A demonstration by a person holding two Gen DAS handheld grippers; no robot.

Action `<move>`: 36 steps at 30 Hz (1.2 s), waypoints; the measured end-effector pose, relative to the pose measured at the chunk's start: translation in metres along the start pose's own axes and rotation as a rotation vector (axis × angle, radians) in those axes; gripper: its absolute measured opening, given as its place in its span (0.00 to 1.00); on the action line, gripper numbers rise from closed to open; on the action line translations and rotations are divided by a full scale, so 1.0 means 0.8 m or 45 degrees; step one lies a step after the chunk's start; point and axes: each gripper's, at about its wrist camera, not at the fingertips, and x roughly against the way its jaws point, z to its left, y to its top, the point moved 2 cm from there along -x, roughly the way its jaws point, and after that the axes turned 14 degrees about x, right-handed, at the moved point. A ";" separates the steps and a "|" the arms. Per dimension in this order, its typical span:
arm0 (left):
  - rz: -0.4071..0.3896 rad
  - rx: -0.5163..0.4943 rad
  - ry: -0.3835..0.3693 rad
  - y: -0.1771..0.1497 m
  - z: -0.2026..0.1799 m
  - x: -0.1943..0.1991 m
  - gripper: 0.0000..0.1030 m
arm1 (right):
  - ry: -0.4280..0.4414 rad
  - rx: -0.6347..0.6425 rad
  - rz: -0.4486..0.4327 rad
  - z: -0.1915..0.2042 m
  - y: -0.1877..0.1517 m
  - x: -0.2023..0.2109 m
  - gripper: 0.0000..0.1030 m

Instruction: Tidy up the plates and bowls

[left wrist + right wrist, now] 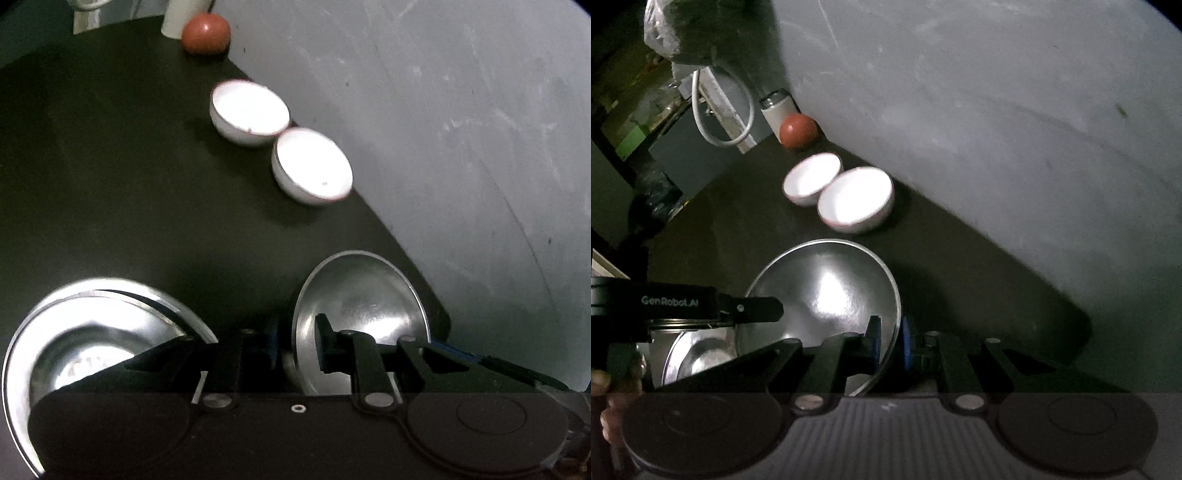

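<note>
Both grippers are clamping opposite rims of one steel bowl (pixel 827 291) near the desk's (pixel 110 166) wall-side edge, left gripper (pixel 295 349) and right gripper (pixel 888 341) each pinching thin metal, so uneven pulling risks slipping it onto the steel plate (pixel 85 332).

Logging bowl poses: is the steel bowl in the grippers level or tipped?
Tipped. The steel bowl shows its inside toward the camera, rim pinched by the right gripper; the left gripper straddles the opposite rim.

Steel plate (pixel 92 332) cut by frame edge, part hidden behind left gripper (pixel 295 347).
</note>
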 end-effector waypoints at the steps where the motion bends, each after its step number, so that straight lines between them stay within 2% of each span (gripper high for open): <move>1: 0.013 -0.006 0.003 -0.003 0.000 -0.002 0.20 | 0.001 -0.009 0.005 -0.001 -0.006 0.002 0.13; 9: 0.067 -0.021 0.038 -0.016 0.010 -0.013 0.20 | 0.022 -0.055 0.055 -0.001 -0.040 0.006 0.13; 22: 0.078 -0.002 0.031 -0.012 0.020 -0.020 0.20 | 0.026 -0.045 0.058 0.004 -0.040 0.001 0.13; 25: 0.046 -0.006 0.028 -0.010 0.022 -0.015 0.21 | 0.025 -0.042 0.056 0.005 -0.040 0.001 0.15; 30: -0.027 -0.015 0.023 -0.002 0.022 0.002 0.34 | -0.024 -0.013 0.028 0.007 -0.039 0.008 0.22; 33: -0.078 -0.029 0.025 0.006 0.020 0.010 0.43 | -0.045 -0.006 -0.006 0.006 -0.034 0.013 0.34; 36: -0.123 -0.042 0.032 0.015 0.018 0.015 0.53 | -0.060 0.001 -0.048 0.004 -0.026 0.017 0.40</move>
